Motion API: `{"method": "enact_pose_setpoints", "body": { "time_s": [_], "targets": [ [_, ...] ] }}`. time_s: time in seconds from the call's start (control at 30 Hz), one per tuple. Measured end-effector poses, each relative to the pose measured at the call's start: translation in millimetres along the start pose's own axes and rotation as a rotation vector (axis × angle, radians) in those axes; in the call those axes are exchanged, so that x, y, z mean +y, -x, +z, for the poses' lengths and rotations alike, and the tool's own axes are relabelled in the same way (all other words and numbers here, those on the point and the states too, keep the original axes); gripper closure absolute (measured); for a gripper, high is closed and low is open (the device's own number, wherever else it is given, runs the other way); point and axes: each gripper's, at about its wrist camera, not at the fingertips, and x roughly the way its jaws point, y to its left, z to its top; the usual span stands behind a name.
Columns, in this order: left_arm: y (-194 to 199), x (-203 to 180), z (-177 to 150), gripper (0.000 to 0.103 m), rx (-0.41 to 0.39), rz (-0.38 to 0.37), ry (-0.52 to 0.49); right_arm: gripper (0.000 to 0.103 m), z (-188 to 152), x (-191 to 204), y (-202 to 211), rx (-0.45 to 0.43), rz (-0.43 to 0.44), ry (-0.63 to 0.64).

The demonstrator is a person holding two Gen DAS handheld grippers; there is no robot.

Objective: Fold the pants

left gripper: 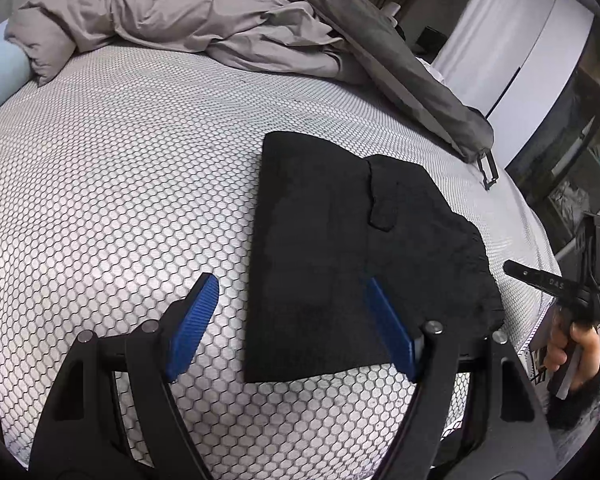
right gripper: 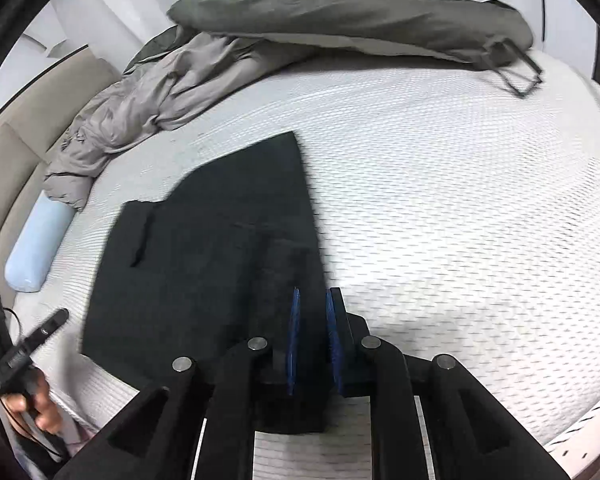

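Observation:
Black pants (left gripper: 340, 248) lie folded into a flat stack on the white honeycomb mattress (left gripper: 120, 184). My left gripper (left gripper: 288, 320) is open just above the stack's near left corner, blue pads (left gripper: 192, 328) wide apart, with nothing between them. In the right wrist view the pants (right gripper: 204, 264) lie left of centre. My right gripper (right gripper: 312, 336) hovers over their near right corner; its blue pads (right gripper: 293, 336) stand nearly together with a narrow gap, and I see no cloth between them.
A crumpled grey duvet (left gripper: 172, 20) and a dark grey cover (left gripper: 400, 64) with a strap loop (left gripper: 487, 168) lie at the far side. A light blue bolster (right gripper: 36, 248) lies by the beige headboard. The other hand-held gripper (left gripper: 556, 280) shows at the right edge.

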Motion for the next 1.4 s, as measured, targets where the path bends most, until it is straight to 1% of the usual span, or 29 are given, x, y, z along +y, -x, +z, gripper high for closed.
{"method": "enact_pose_setpoints", "body": {
  "time_s": [0.03, 0.07, 0.13, 0.17, 0.2, 0.23, 0.3, 0.33, 0.4, 0.53, 0.63, 0.67, 0.7, 0.73, 0.8, 0.83, 0.9, 0.93, 0.97, 1.0, 1.03, 1.07, 1.13, 1.2, 1.27, 1.3, 1.33, 1.37, 1.4],
  "targets": [
    [-3.2, -4.0, 0.4, 0.029, 0.0, 0.004, -0.005, 0.077, -0.4, -1.9, 1.1, 0.001, 0.05, 0.007],
    [-5.3, -6.8, 0.5, 0.029, 0.001, 0.007, -0.011, 0.066, -1.5, -6.4, 3.3, 0.005, 0.09, 0.013],
    [-11.7, -15.0, 1.1, 0.029, 0.005, 0.014, -0.028, 0.059, -4.0, -2.1, 2.0, 0.019, 0.203, 0.046],
    [-14.8, -19.5, 1.3, 0.029, 0.007, 0.02, -0.037, 0.059, -4.4, 6.2, -0.4, 0.025, 0.265, 0.076],
    [-17.3, -21.0, 1.2, 0.029, 0.007, 0.021, -0.041, 0.058, -5.2, 11.0, -2.8, 0.036, 0.298, 0.101],
    [-19.6, -22.7, 1.3, 0.029, 0.009, 0.024, -0.043, 0.058, -7.0, 13.3, -5.0, 0.043, 0.31, 0.121],
    [-25.1, -25.5, 1.4, 0.029, 0.017, 0.03, -0.045, 0.058, -9.2, 23.3, -19.6, 0.064, 0.305, 0.15],
    [-27.8, -26.8, 1.0, 0.029, 0.021, 0.033, -0.047, 0.058, -14.8, 32.5, -22.3, 0.071, 0.315, 0.145],
    [-32.8, -28.4, -0.8, 0.029, 0.03, 0.047, -0.057, 0.058, -15.5, 34.8, -26.7, 0.086, 0.359, 0.11],
    [-35.6, -31.4, -2.4, 0.029, 0.032, 0.06, -0.076, 0.058, -13.2, 37.7, -10.4, 0.04, 0.431, 0.085],
    [-33.8, -30.5, -2.1, 0.029, 0.025, 0.054, -0.08, 0.058, -13.4, 38.9, 2.2, 0.015, 0.517, 0.088],
    [-32.7, -30.5, -2.4, 0.029, 0.023, 0.054, -0.081, 0.058, -13.2, 41.2, 2.5, 0.017, 0.55, 0.087],
    [-31.1, -29.6, -2.8, 0.029, 0.021, 0.055, -0.082, 0.058, -7.0, 51.9, -7.3, 0.021, 0.577, 0.087],
    [-29.6, -28.8, -2.9, 0.029, 0.018, 0.057, -0.08, 0.058, -7.5, 54.9, -8.8, 0.026, 0.588, 0.097],
    [-28.4, -26.9, -2.2, 0.029, 0.019, 0.056, -0.072, 0.058, -7.9, 62.6, -14.3, 0.042, 0.552, 0.13],
    [-28.2, -26.1, -1.9, 0.029, 0.019, 0.056, -0.069, 0.058, -5.1, 69.8, -24.0, 0.047, 0.529, 0.145],
    [-28.7, -24.6, -1.9, 0.029, 0.023, 0.059, -0.069, 0.058, -7.9, 73.4, -38.2, 0.048, 0.459, 0.177],
    [-29.3, -24.0, -1.9, 0.029, 0.026, 0.06, -0.07, 0.064, -8.7, 74.4, -46.8, 0.062, 0.435, 0.178],
    [-29.6, -23.0, -1.8, 0.029, 0.028, 0.06, -0.071, 0.075, -10.0, 73.0, -53.2, 0.074, 0.424, 0.176],
    [-29.4, -22.4, -2.0, 0.029, 0.028, 0.062, -0.071, 0.08, -10.8, 71.9, -55.7, 0.069, 0.401, 0.18],
    [-28.8, -21.2, -1.7, 0.029, 0.028, 0.063, -0.071, 0.087, -10.8, 70.6, -56.4, 0.064, 0.391, 0.185],
    [-27.6, -20.2, -1.3, 0.029, 0.026, 0.062, -0.071, 0.091, -10.3, 71.3, -53.1, 0.051, 0.396, 0.191],
    [-22.8, -18.2, 0.2, 0.029, 0.015, 0.065, -0.069, 0.094, -8.2, 73.7, -44.1, 0.014, 0.395, 0.2],
    [-18.8, -14.9, 2.2, 0.029, 0.007, 0.065, -0.06, 0.094, -5.8, 78.1, -18.9, -0.052, 0.422, 0.216],
    [-15.9, -11.7, 4.2, 0.029, 0.0, 0.066, -0.046, 0.094, -5.6, 78.3, 3.0, -0.096, 0.399, 0.24],
    [-15.3, -10.7, 5.0, 0.029, 0.001, 0.067, -0.043, 0.094, -5.9, 76.2, 4.4, -0.094, 0.388, 0.24],
    [-15.6, -10.0, 5.4, 0.029, 0.002, 0.072, -0.041, 0.094, -6.8, 72.5, 2.1, -0.088, 0.343, 0.24],
    [-16.7, -9.7, 5.5, 0.029, 0.007, 0.079, -0.041, 0.094, -9.2, 67.8, -5.1, -0.077, 0.26, 0.243],
    [-18.4, -9.7, 5.3, 0.029, 0.013, 0.083, -0.04, 0.093, -11.5, 63.4, -16.1, -0.05, 0.214, 0.24]
  ]
}}
